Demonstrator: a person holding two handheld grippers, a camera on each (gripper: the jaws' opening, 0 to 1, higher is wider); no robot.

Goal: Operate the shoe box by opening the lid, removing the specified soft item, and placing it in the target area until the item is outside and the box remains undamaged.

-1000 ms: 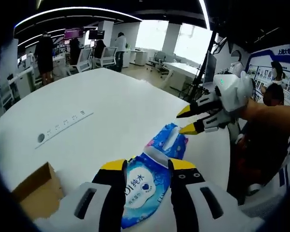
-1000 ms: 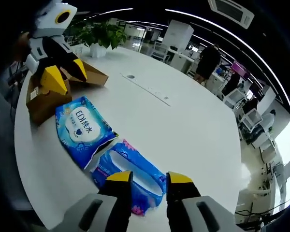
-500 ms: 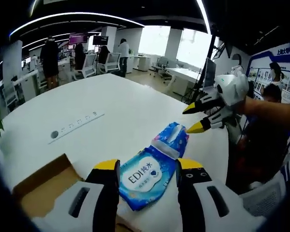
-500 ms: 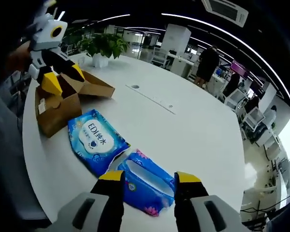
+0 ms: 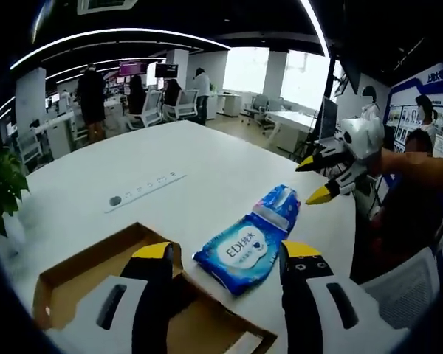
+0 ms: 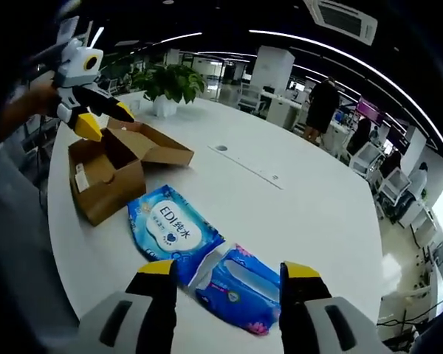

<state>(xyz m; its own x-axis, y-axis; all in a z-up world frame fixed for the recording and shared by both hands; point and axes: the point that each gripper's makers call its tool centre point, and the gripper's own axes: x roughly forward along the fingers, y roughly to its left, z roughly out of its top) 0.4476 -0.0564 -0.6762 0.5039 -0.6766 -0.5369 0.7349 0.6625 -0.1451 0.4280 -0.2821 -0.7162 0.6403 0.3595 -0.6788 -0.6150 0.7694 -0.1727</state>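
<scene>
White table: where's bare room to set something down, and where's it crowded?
On the white table, the widest bare patch lies beyond the recessed outlet strip, toward the far edge. A smaller one sits between that strip and the two blue wipe packs. It is crowded on the near edge: the open brown cardboard box, the packs, and both claws, left and right.

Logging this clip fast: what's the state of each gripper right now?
Left gripper: open, holding nothing, above the open cardboard box.
Right gripper: open, holding nothing, above the blue wipes packs.
</scene>
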